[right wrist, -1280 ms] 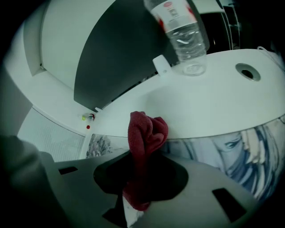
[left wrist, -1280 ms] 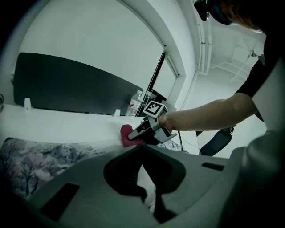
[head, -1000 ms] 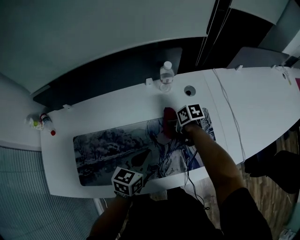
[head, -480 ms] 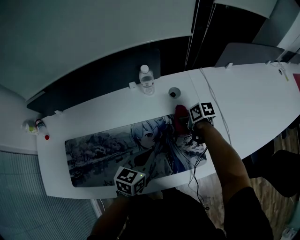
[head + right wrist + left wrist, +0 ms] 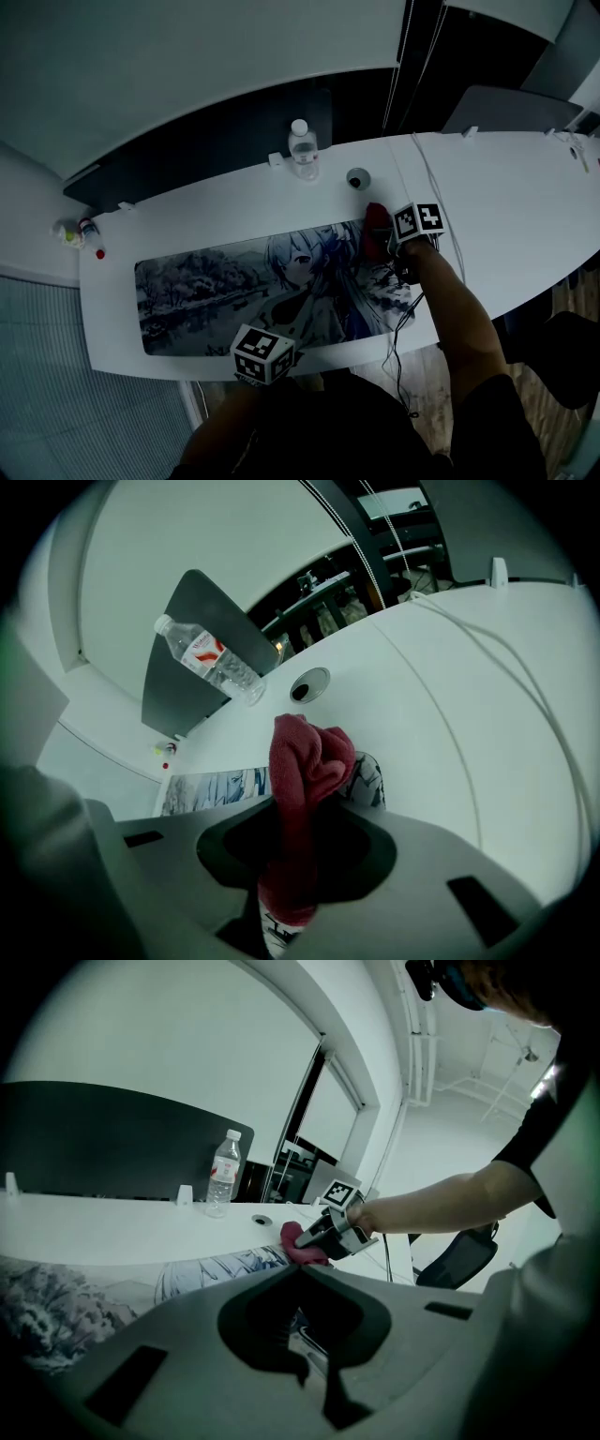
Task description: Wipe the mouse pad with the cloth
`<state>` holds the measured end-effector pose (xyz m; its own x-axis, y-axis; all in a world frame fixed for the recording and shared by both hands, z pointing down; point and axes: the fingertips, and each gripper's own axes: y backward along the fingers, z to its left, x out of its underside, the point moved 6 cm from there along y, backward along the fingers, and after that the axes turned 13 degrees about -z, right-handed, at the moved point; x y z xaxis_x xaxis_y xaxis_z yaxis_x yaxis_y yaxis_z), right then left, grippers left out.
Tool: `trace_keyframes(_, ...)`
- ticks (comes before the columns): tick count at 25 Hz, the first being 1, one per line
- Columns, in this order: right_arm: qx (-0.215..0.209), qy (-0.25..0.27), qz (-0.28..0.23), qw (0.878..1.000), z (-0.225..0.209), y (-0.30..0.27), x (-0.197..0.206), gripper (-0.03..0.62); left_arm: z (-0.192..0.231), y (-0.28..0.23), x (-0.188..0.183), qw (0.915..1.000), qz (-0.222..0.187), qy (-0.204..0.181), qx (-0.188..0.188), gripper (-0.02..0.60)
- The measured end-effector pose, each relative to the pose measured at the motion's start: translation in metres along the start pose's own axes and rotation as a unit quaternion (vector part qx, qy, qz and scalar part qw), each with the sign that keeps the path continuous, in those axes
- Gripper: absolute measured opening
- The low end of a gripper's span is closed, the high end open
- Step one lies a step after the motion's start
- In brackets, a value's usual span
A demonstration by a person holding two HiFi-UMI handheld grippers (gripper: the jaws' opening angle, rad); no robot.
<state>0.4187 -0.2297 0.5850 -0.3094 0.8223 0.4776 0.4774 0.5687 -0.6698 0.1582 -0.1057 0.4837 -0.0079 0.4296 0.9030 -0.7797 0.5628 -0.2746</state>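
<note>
A long mouse pad [image 5: 216, 286] printed with an anime figure lies along the white desk [image 5: 506, 197]. My right gripper [image 5: 386, 242] is shut on a bunched red cloth [image 5: 377, 225] at the pad's far right corner, and the cloth is pressed down there. The right gripper view shows the cloth [image 5: 305, 761] sticking up out of the right gripper [image 5: 295, 874] over the pad's corner [image 5: 367, 778]. My left gripper [image 5: 263, 353] hovers at the desk's near edge. In its own view the left gripper [image 5: 302, 1335] looks shut and empty, and the cloth [image 5: 298, 1241] shows beyond it.
A water bottle [image 5: 301, 150] stands at the desk's back edge, beside a cable hole [image 5: 357, 178]. A white cable [image 5: 441, 202] runs across the desk to the right of the pad. Small bottles [image 5: 80, 234] sit at the far left end. A dark partition [image 5: 206, 127] backs the desk.
My right gripper has slid the red cloth to the right along the pad's far edge, from the printed figure to the right corner. The left gripper has stayed at the near edge.
</note>
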Motion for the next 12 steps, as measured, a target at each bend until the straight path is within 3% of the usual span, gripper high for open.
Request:
trace_keyframes(6, 0.030, 0.039, -0.046, 0.998, 0.009, 0.005, 0.005, 0.109, 0.007, 0.032, 0.001, 0.9996, -0.008, 0.005, -0.025, 0.006)
trace_keyframes(12, 0.053, 0.005, -0.096, 0.994, 0.027, 0.017, 0.028, 0.109, 0.019, 0.075, 0.003, 0.9988, -0.022, 0.006, -0.043, 0.006)
